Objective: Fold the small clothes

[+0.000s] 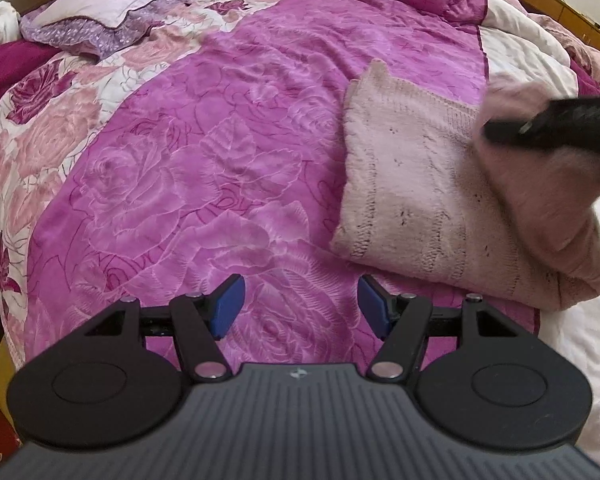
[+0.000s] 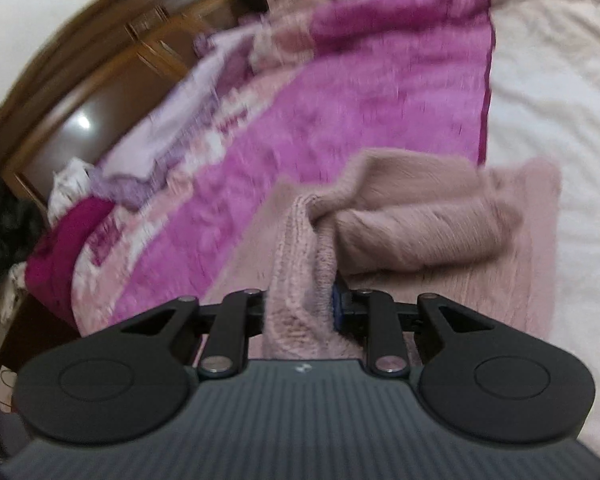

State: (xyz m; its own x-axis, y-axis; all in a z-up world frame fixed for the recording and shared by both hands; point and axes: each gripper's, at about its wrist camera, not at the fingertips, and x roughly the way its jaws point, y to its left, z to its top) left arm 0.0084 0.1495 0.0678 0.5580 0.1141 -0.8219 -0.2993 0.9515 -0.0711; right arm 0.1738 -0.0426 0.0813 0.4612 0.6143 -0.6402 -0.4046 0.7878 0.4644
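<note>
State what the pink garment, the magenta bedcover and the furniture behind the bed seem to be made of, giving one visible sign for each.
Pink garment: knitted yarn, probably wool or acrylic; ribbed stitch rows and a fuzzy nap show.
Magenta bedcover: soft plush fabric, likely fleece; embossed roses catch a slight sheen.
Furniture: varnished wood, apparently; brown panels with a glossy reflection.

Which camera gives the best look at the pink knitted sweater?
The left wrist view: the pink sweater lies sharp and mostly whole on the quilt. The right wrist view is blurred, showing only folds clamped in the right gripper.
</note>
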